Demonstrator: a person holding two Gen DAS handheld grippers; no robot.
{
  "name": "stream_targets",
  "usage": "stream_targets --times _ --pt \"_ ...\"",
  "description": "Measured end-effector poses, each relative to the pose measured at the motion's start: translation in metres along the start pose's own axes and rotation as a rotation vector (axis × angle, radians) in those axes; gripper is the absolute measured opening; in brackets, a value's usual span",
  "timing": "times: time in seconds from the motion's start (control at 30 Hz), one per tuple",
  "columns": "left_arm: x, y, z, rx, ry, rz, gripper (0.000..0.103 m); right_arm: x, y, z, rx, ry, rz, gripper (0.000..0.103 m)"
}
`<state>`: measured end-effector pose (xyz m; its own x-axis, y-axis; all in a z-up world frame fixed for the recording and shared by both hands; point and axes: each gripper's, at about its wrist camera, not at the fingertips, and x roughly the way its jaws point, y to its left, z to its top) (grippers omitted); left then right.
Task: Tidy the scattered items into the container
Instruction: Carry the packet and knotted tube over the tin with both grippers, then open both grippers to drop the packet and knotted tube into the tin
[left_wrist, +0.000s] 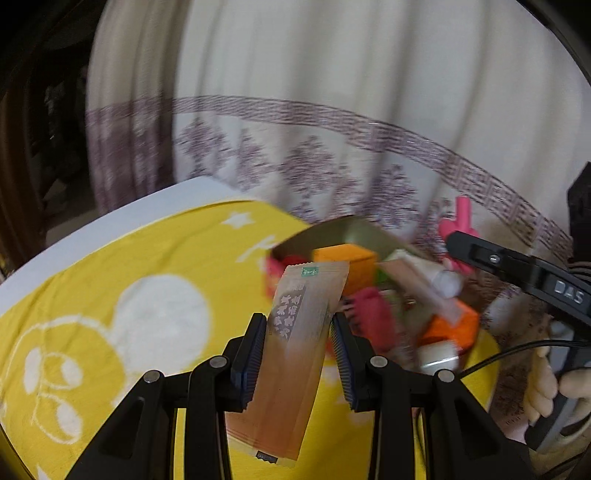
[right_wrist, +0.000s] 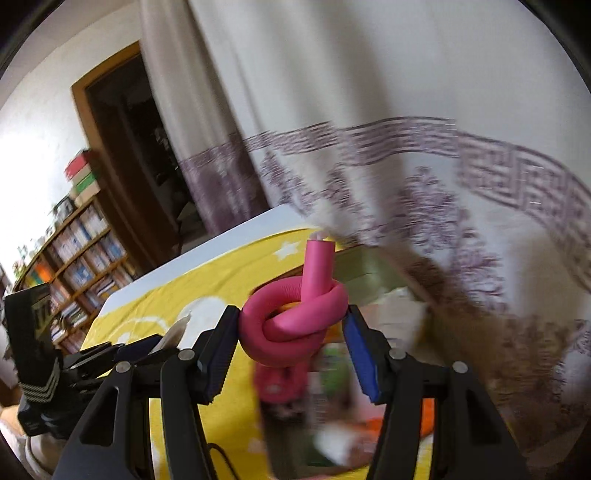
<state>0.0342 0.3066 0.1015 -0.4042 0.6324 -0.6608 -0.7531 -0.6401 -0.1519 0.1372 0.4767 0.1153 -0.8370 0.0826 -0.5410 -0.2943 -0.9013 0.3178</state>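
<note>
Left wrist view: left gripper (left_wrist: 299, 345) is clamping a brown snack packet (left_wrist: 295, 339), container (left_wrist: 364, 230) lying just ahead | right wrist view: right gripper (right_wrist: 291, 338) is clamping a knotted pink foam tube (right_wrist: 295, 317), hovering over the container (right_wrist: 354, 271).

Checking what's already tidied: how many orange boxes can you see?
2, both in the container: one orange box at the back, another nearer the front right. Clutter may hide more.

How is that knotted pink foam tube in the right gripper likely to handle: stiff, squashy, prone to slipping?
The pink foam tube looks soft and light: it is tied in a knot, so it probably squashes under the pads. The right gripper holds the knot's bulge, so it could slip or spring out. Its free end stands upright, suggesting some stiffness.
</note>
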Motion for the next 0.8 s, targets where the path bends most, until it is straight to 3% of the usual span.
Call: stream_targets --times 0.4,0.8 --pt "0.025 -0.063 0.017 0.048 0.008 -0.054 0.037 -0.025 -0.046 0.001 0.044 -0.051 -0.002 0.060" --pt "0.043 -0.064 0.025 0.013 0.019 -0.080 0.038 -0.016 -0.047 0.001 0.036 -0.039 0.026 0.060"
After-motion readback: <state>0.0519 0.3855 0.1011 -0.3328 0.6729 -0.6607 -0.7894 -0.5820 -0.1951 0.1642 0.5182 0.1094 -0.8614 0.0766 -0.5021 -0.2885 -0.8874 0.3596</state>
